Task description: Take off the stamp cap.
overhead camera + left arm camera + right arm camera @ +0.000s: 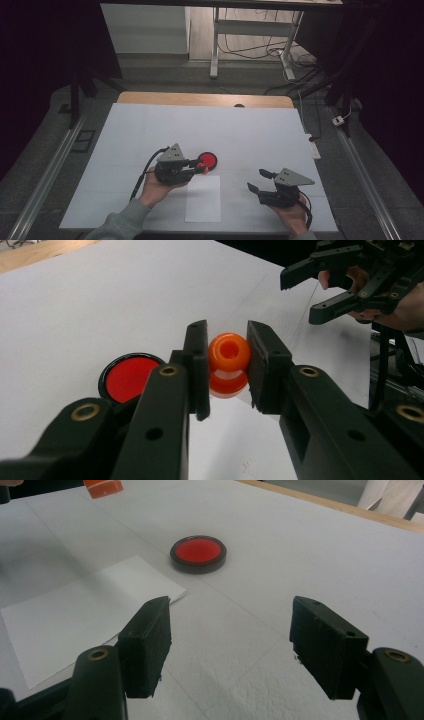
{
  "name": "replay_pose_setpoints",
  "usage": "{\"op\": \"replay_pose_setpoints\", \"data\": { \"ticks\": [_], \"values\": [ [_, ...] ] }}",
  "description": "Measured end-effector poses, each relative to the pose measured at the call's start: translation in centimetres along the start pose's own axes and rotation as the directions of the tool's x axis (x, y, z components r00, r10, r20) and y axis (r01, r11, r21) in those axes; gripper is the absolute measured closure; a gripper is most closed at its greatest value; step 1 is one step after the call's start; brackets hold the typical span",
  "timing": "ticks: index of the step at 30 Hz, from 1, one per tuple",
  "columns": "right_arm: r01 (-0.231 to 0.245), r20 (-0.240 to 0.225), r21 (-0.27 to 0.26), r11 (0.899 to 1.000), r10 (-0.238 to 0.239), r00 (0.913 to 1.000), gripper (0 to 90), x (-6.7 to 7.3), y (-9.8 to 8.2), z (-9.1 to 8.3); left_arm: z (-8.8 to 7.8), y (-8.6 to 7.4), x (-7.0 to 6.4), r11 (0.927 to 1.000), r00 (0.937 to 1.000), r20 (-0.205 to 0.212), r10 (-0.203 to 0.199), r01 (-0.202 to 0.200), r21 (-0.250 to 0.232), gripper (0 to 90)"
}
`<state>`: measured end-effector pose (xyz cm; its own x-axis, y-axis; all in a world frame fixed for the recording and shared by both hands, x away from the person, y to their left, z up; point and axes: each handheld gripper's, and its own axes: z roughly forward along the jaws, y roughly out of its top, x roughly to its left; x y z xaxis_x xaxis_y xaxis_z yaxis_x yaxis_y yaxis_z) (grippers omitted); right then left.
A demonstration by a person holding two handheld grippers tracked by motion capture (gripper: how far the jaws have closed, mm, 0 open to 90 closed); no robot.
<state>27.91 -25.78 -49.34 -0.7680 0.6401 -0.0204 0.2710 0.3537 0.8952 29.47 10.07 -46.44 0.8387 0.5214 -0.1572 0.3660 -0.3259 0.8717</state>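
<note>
Left gripper view, left gripper (228, 365) level, clamping orange ball (229, 352); right gripper (230, 645) low, jaws spread wide.

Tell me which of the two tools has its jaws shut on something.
The left tool: its jaws clamp an orange knob. The right tool stands open, holding nothing.

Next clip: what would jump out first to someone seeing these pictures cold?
The orange knobbed piece clamped in the left gripper stands out, held near the middle of the white table cover. Just beyond it sits a red disc in a black rim. The right gripper hovers open at the near right, beside a white paper sheet.
</note>
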Motion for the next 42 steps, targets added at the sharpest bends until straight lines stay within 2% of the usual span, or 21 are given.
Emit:
{"op": "replay_pose_setpoints", "data": {
  "ticks": [6,26,42],
  "values": [
    [0.020,-0.004,0.006,1.000,-0.020,0.9998,32.9,0.4,0.7,1.0,-0.3,-0.1,0.3,0.9999,0.9999,-0.004,-0.009,0.009,-0.008,72.3],
    [0.082,-0.088,0.016,0.996,-0.080,0.9929,33.3,3.2,2.8,5.1,-0.5,0.0,0.2,0.9997,0.9999,-0.001,-0.016,0.016,-0.017,72.4],
    [0.103,-0.119,0.037,0.994,-0.098,0.9880,33.3,4.5,3.3,6.6,0.4,-0.2,0.1,0.9999,0.9999,0.011,-0.008,0.008,0.012,72.4]
  ]
}}
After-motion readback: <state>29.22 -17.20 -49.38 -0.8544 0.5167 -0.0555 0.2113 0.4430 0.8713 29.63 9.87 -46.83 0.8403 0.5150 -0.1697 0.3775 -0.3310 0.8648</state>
